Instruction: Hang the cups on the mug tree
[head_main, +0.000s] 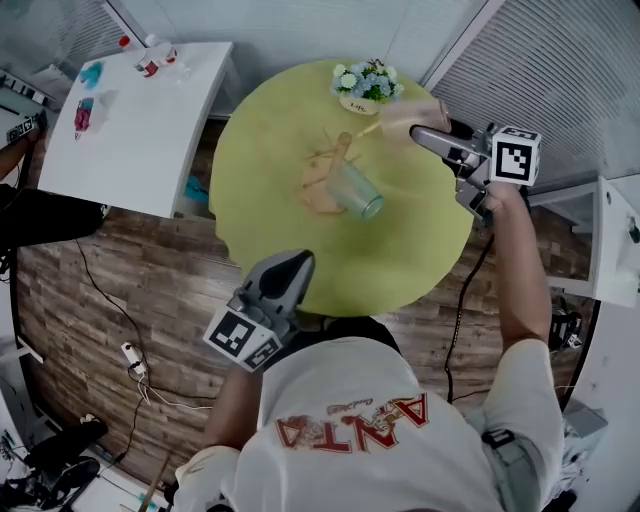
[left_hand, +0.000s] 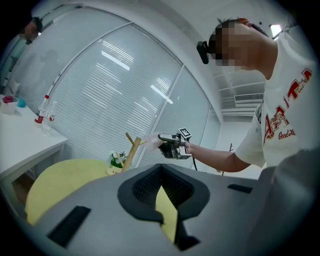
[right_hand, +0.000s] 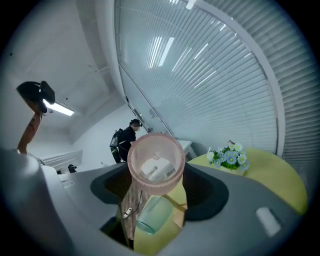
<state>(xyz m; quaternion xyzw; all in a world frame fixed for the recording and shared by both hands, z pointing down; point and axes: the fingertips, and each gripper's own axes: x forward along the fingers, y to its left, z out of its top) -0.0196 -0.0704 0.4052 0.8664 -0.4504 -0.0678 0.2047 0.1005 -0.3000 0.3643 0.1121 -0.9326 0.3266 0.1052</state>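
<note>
The wooden mug tree (head_main: 332, 172) stands mid-table on the round yellow-green table (head_main: 260, 150). A see-through green cup (head_main: 357, 192) hangs tilted on one of its pegs. My right gripper (head_main: 425, 128) is raised at the table's far right, beside the tree's top, shut on a see-through pink cup (head_main: 410, 113). In the right gripper view the pink cup (right_hand: 155, 162) fills the space between the jaws, mouth toward the camera, with the green cup (right_hand: 154, 214) below it. My left gripper (head_main: 297, 262) hovers at the table's near edge, jaws together and holding nothing.
A small flower pot (head_main: 366, 85) sits at the table's far edge, just behind the tree. A white side table (head_main: 130, 120) with bottles stands at the left. Cables and a plug (head_main: 132, 358) lie on the wooden floor. A person (right_hand: 126, 139) stands far off.
</note>
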